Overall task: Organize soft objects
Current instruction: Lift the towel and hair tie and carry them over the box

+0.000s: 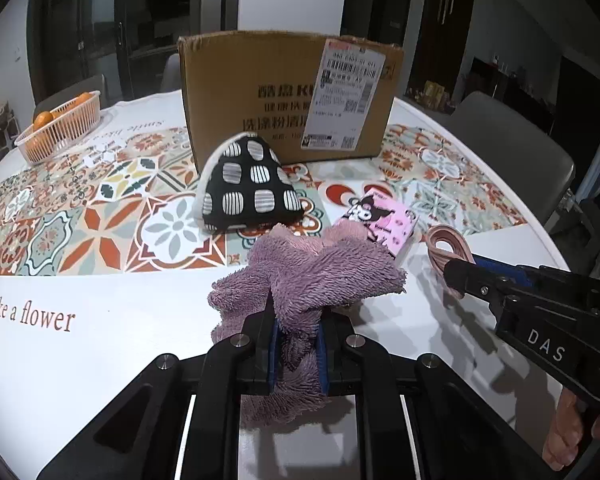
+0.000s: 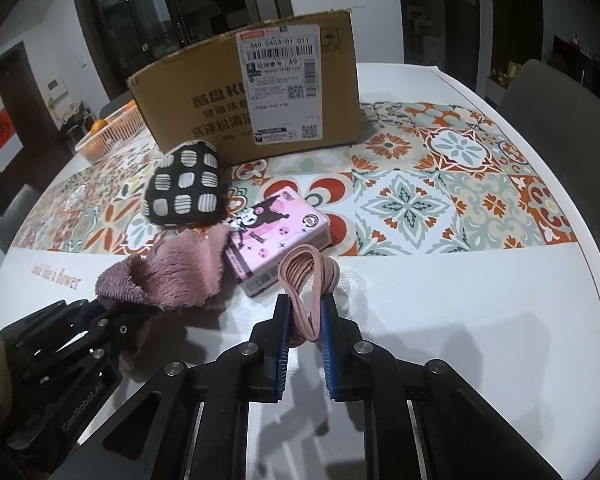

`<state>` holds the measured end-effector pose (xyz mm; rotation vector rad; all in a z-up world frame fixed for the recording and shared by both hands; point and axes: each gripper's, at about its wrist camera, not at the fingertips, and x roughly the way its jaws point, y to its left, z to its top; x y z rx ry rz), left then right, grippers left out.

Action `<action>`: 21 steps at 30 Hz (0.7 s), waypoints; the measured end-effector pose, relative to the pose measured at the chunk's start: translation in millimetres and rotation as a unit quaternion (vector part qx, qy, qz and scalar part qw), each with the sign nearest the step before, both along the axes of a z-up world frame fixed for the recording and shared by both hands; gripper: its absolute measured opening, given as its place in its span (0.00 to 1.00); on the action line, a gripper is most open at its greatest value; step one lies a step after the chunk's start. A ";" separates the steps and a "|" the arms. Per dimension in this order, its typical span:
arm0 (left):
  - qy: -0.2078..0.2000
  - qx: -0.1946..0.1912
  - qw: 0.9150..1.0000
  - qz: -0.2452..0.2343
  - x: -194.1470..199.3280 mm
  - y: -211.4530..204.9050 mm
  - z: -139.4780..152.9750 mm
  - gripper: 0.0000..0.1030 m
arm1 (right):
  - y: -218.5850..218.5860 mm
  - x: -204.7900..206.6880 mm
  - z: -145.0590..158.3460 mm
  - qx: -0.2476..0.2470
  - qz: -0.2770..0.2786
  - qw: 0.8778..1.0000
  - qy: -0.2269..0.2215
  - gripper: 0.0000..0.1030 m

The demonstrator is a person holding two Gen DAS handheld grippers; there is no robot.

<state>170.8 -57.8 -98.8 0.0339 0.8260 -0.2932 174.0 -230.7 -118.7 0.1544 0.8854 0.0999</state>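
At the bottom centre of the left wrist view, the left gripper point(image 1: 296, 344) has its blue-padded fingers closed tight on a fluffy purple cloth point(image 1: 320, 276), which bunches up above the pads and hangs a little below them. The same cloth shows at the lower left of the right wrist view point(image 2: 180, 276), with the left gripper point(image 2: 100, 320) under it.

At the bottom centre of the right wrist view, the right gripper point(image 2: 304, 320) pinches a bundle of pink hair ties point(image 2: 308, 280); the fingers are nearly closed, with only the bands between the pads. In the left wrist view this gripper point(image 1: 456, 276) comes in from the lower right, its tip at the hair ties point(image 1: 448, 248).

Just past the cloth, a pink tissue pack point(image 2: 276, 236) with a cartoon print lies on the white table point(image 2: 460, 320). To its left, towards mid-frame, sits a black pouch with white striped squares point(image 2: 184, 188), resting on the patterned tile mat point(image 2: 460, 184).

Behind the pouch stands a cardboard box point(image 2: 204, 92) with a shipping label. Far at the upper left, a plastic basket of oranges point(image 1: 60, 128) sits near the table edge.
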 end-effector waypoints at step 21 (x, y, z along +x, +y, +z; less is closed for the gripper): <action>-0.075 -0.032 0.997 0.008 -15.7 11.6 60.0 0.15 | 7.8 -18.6 54.4 0.013 0.001 0.998 -0.069 0.16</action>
